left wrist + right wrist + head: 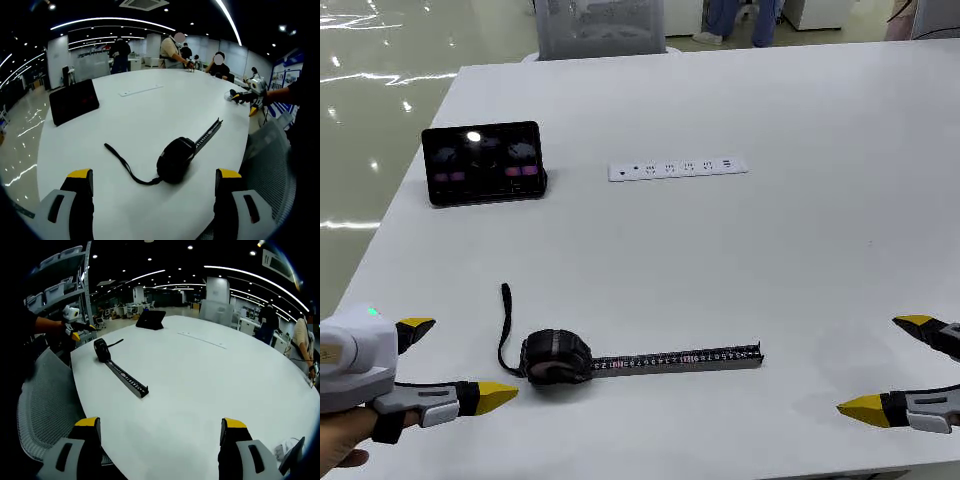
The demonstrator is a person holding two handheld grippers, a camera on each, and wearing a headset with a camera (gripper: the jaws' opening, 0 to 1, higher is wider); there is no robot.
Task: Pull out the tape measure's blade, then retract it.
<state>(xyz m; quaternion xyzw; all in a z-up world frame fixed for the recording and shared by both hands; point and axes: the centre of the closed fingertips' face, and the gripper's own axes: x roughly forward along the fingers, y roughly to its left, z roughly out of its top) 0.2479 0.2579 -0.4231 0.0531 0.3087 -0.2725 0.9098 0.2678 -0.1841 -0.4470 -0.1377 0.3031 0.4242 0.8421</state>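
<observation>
Two grippers: we hold one at each side of the tape measure [557, 357], low over the near edge of the white table [770, 250], and neither touches it
Tape measure: its black case lies on the table close to our edge, towards the left
Blade [680, 358]: drawn out flat along the table to the right of the case, its hook end lying free
Strap [506, 325]: a black loop trailing from the case's left side, away from us
Left gripper [460, 358]: jaws spread wide with nothing between them, yellow tips just beside the case
Right gripper [877, 364]: jaws likewise apart and empty, well clear of the blade's end
Farther back: we see a dark tablet [483, 163] propped at the left and a white power strip [677, 168] near the table's middle
</observation>
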